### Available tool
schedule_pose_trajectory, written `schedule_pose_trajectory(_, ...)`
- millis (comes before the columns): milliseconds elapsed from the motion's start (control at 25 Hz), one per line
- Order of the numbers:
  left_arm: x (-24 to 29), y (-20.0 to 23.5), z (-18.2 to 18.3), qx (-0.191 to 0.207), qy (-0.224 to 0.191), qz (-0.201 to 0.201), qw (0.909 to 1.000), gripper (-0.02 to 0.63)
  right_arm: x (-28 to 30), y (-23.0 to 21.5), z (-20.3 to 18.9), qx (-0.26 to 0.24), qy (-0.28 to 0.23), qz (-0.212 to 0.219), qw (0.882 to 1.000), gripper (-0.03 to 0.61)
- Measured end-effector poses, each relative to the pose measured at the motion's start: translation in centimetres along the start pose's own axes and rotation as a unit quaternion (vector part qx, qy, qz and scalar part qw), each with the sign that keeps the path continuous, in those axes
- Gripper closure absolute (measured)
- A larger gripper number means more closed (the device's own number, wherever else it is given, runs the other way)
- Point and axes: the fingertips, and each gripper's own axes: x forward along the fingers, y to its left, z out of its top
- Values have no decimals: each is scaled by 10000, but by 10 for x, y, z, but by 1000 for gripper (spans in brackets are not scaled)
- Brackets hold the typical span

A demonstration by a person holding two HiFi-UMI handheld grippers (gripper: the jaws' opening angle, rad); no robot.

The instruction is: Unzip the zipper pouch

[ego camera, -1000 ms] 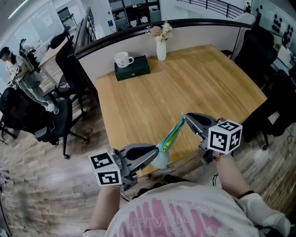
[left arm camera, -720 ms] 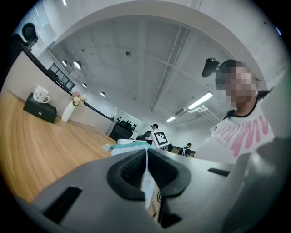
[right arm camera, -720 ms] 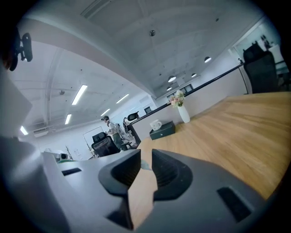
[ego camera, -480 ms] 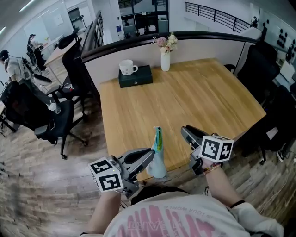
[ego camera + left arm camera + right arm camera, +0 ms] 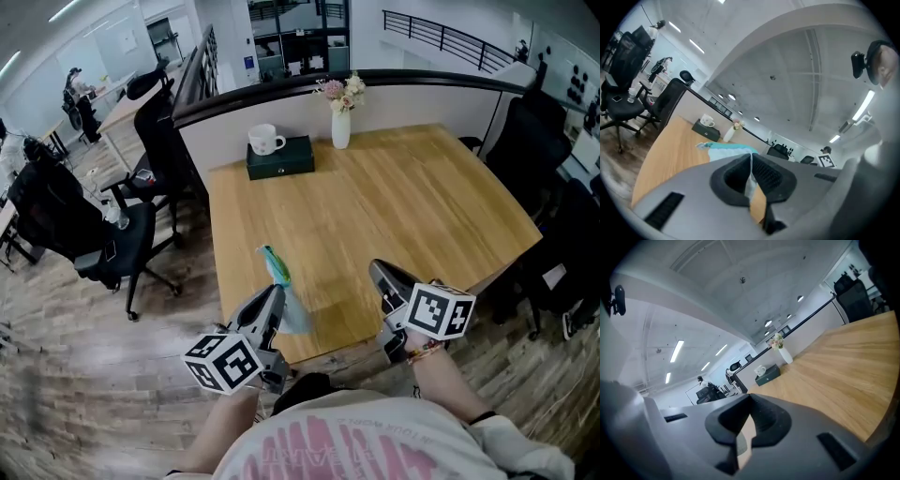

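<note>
Zipper pouch [image 5: 291,311]: held in the air over the near left part of the table [image 5: 403,197], pinched at its pale lower end by the left gripper [image 5: 274,298]. The left gripper view showed the pads pressed together on a thin fold of the fabric, with the rest of the pouch [image 5: 729,149] spreading ahead of the jaws. Long axis: from the left jaws outward and toward the far left, teal zippered edge outermost; zipper pull not made out in any view. Left gripper pose: roughly level, angled across the table's near left corner. Right gripper [image 5: 382,275]: well apart from the pouch, to its right, over the near table edge, pointing a little downward across the tabletop. Its jaws [image 5: 749,401] were together with nothing between them. Governing relation: the pouch's free teal end lay leftward and slightly ahead of the empty right gripper, the nearer free tool. Judged requirement: the right gripper would have to open and cross left to that edge, while the left pinch anchored the opposite end.
</note>
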Motion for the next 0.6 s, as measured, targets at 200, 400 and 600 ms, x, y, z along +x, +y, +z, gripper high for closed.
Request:
schedule_pose_trajectory(200,-5,5,4,-10,-147,152,9998,598,-7,5,12,-275,-296,-9,9992,583)
schedule_pose_trajectory(400,-6,9,2,-49,-199,195,9996,598,-7,1,7,-525,-177,-102,9984,583)
schedule_pose_trajectory(600,0,10,-3,-117,-173,236,9995,598,-5,-6,1,-582,-5,-141,9982,583)
